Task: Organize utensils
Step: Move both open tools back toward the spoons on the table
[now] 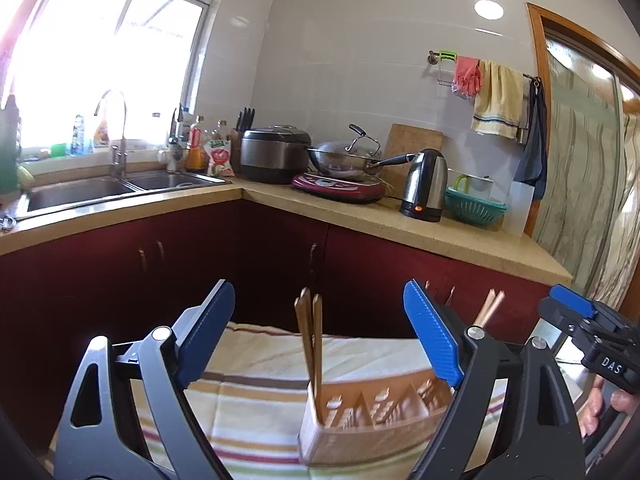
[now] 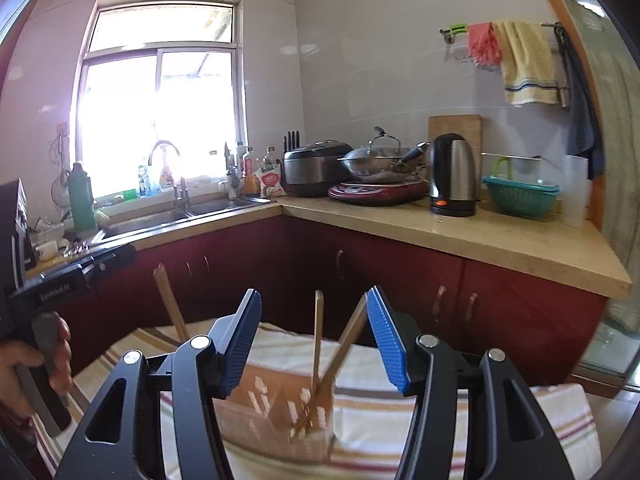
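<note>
A tan slotted utensil holder stands on a striped towel. Two wooden chopsticks stand upright in its left end, and another pair sticks up behind my left gripper's right finger. My left gripper is open and empty above the holder. In the right wrist view the holder holds two chopsticks at its right end and one at the left. My right gripper is open and empty over them. The right gripper also shows in the left wrist view.
An L-shaped counter over red cabinets runs behind, with a sink, rice cooker, wok, kettle and green basket. A glass door is at the right.
</note>
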Available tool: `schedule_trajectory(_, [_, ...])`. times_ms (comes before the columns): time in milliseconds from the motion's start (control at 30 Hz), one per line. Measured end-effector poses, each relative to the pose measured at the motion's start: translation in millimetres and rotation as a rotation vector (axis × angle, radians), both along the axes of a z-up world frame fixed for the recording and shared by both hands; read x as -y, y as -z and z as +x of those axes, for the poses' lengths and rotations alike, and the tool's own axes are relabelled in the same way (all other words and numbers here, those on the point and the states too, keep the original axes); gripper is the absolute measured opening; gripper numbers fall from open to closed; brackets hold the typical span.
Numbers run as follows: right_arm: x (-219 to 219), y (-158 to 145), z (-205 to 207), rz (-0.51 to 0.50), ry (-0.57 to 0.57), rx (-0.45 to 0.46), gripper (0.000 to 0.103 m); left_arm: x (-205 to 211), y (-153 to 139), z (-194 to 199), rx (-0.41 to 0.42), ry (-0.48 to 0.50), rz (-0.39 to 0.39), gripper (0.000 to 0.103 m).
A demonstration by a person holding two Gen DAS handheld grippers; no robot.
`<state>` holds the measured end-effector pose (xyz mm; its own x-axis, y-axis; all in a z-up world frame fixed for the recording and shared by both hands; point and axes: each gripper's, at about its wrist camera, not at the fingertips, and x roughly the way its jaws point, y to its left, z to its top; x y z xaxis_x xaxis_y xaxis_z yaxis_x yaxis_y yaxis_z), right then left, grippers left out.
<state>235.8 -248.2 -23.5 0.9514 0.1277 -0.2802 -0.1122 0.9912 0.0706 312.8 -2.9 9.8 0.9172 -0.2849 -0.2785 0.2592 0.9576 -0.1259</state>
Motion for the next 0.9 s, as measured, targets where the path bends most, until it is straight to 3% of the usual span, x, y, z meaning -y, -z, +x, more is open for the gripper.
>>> schedule_trajectory(133, [-5, 24, -24, -0.031, 0.027, -0.041, 0.055, -4, 16, -28, -0.032, -0.029, 0.013, 0.087])
schedule_trajectory(367, [-12, 99, -40, -0.005, 0.031, -0.239, 0.055, -10, 81, -58, -0.216, -0.04, 0.015, 0.088])
schedule_trajectory(533, [-15, 147, -34, -0.001, 0.043, -0.366, 0.055, -18, 123, -69, -0.304, -0.078, 0.039, 0.088])
schedule_trajectory(900, [-22, 194, -9, -0.043, 0.044, -0.565, 0.055, -29, 178, -69, -0.457, -0.107, 0.043, 0.088])
